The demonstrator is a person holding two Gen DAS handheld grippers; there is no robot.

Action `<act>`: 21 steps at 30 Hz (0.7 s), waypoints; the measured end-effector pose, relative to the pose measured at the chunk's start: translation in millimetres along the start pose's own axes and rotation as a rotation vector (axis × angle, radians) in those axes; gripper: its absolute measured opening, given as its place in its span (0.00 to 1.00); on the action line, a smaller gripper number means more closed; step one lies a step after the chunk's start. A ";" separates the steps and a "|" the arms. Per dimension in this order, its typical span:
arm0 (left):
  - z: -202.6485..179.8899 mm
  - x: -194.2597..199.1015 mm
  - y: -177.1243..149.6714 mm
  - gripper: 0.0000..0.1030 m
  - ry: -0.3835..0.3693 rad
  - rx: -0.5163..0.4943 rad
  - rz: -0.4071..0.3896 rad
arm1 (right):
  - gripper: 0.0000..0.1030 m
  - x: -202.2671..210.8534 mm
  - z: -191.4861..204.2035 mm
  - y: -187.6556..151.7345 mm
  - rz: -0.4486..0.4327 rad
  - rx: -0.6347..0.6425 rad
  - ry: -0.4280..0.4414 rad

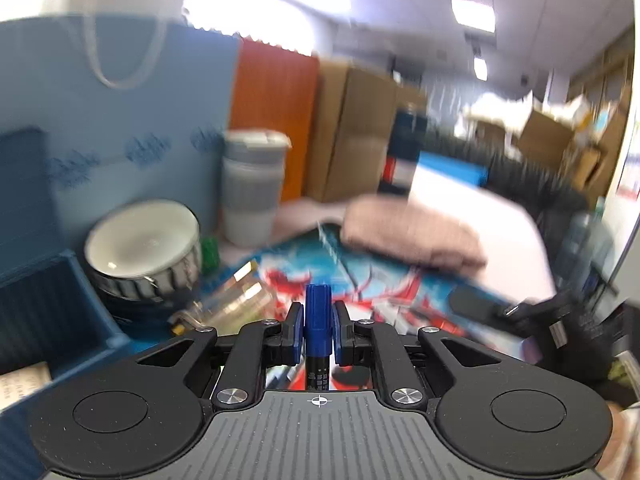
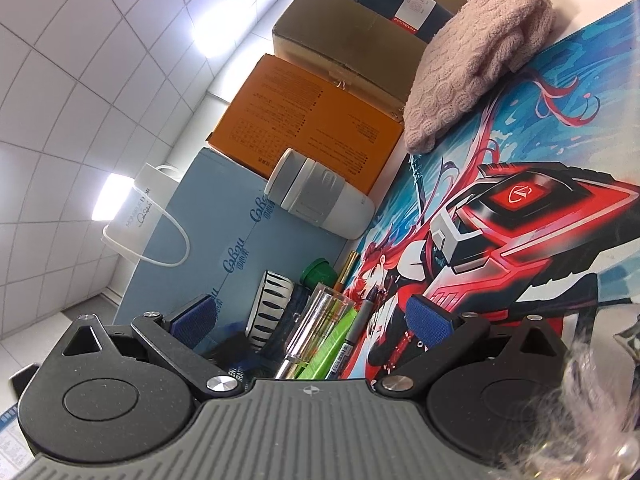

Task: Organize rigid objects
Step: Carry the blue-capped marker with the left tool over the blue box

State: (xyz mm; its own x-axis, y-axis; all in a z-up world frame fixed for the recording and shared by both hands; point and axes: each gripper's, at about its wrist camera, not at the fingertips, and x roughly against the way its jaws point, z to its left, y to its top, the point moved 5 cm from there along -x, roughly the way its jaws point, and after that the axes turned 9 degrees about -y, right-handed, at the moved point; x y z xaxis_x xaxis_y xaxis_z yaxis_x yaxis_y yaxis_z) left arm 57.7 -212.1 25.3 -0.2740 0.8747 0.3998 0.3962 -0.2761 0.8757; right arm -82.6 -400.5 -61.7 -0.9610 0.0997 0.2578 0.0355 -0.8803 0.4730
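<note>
The left gripper (image 1: pixel 318 322) is clamped on a blue-capped marker pen (image 1: pixel 319 312), its long axis running straight forward between the pads. The dark blue ribbed storage bin (image 1: pixel 48 312) lies low to its left, nearer this hand. The right gripper (image 2: pixel 316 316) stands apart, empty.

Office/storeroom-type space: suspended white ceiling tiles (image 2: pixel 60 60) w/ rectangular panel lights (image 1: pixel 473 12), stacked brown cardboard boxes (image 1: pixel 548 136) at the back. Bench has a printed blue-red anime desk mat (image 2: pixel 520 208), an orange printed carton (image 2: pixel 304 120), a pale blue paper gift bag (image 1: pixel 132 120), pens, and a grey-white insulated tumbler (image 2: pixel 320 196).
</note>
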 end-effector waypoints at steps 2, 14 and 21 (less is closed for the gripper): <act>6.7 24.5 6.4 0.12 -0.006 0.045 -0.084 | 0.99 -2.1 2.3 -1.7 0.007 0.020 -0.010; 62.2 129.2 55.6 0.12 0.263 0.128 -0.473 | 0.99 -18.7 38.4 -23.6 0.143 0.061 0.026; 120.3 109.3 24.4 0.12 0.438 0.269 -0.446 | 0.99 -28.4 54.4 -35.7 0.167 0.099 0.039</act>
State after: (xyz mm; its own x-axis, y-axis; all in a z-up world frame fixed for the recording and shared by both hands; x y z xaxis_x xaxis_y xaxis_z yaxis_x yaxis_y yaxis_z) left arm 142.8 -75.3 57.8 -0.7690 0.6242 0.1382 0.3513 0.2320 0.9070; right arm -41.7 -346.6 -40.1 -0.9494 -0.0640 0.3076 0.2206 -0.8328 0.5078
